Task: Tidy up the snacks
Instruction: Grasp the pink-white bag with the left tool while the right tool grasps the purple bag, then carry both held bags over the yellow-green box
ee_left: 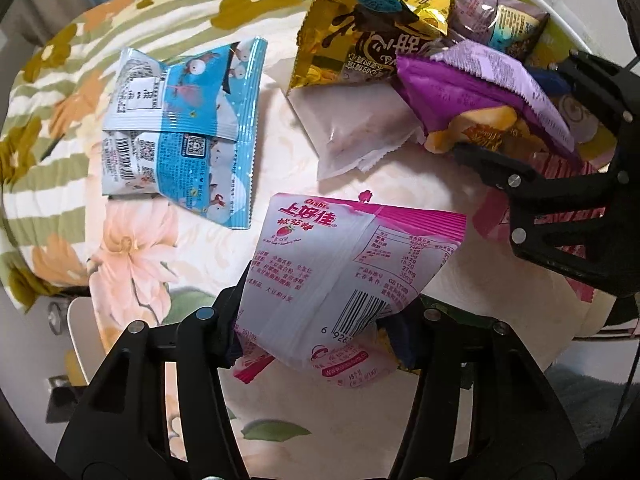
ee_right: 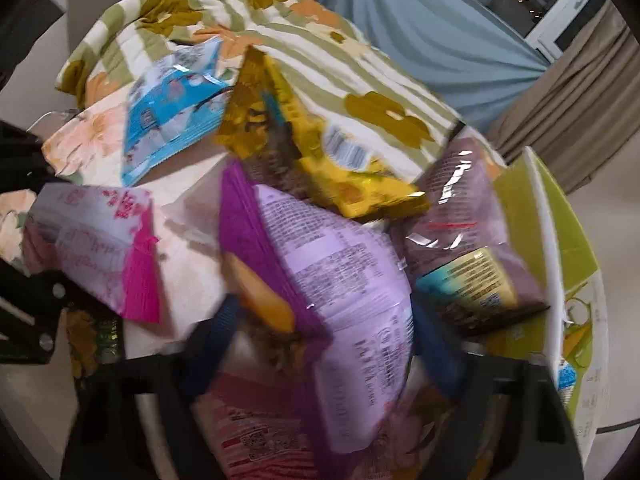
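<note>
My left gripper (ee_left: 316,332) is shut on a pink-and-white Oishi snack packet (ee_left: 344,272) and holds it above the floral cloth (ee_left: 132,256). The packet also shows in the right wrist view (ee_right: 100,248) at the left. My right gripper (ee_right: 320,344) is closed around a purple snack packet (ee_right: 340,280) in a pile of snacks; the view is blurred. In the left wrist view the right gripper (ee_left: 532,136) is at the right, over the same purple packet (ee_left: 480,88). A blue packet (ee_left: 180,132) lies flat at the left. A gold packet (ee_left: 360,32) tops the pile.
A white-rimmed green container (ee_right: 560,240) holds a mauve packet (ee_right: 468,240) at the right. A clear whitish pouch (ee_left: 352,136) lies under the pile. The green-striped floral cloth (ee_right: 320,68) covers the surface. A blue curtain (ee_right: 420,28) hangs behind.
</note>
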A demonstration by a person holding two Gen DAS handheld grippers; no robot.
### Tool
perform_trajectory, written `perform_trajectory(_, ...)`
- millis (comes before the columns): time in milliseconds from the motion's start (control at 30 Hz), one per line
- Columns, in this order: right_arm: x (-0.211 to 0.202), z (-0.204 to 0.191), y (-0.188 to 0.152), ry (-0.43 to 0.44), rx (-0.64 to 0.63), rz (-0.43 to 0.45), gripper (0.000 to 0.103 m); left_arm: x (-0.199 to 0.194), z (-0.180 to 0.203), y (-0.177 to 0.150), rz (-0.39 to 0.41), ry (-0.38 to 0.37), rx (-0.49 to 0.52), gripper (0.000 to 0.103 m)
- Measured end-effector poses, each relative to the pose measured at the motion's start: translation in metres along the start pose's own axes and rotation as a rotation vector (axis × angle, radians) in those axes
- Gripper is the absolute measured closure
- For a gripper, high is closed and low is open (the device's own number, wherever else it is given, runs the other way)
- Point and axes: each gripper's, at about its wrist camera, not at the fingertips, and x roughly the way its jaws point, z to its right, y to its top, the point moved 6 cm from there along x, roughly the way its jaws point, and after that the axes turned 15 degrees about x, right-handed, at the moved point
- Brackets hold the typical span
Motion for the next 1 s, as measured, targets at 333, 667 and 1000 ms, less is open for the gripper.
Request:
perform_trajectory(333, -0.021, 0.006, -0.007, 0.008, 0.041, 0.031, 0.051, -0.024, -0.001, -0.009, 0.04, -0.003, -0.025, 0.051)
perform_trajectory(667, -0.062, 0.005, 0.0, 0.012, 0.103, 0.077, 0.051, -0.065, -0.002, -0.014, 0.098, 0.002, -0.033, 0.051)
perform_trajectory(1000, -0.112, 0.008, 0.006, -0.003, 0.218, 0.126, 0.051, -0.118, 0.003, -0.006, 0.204, -0.016, -0.009, 0.051)
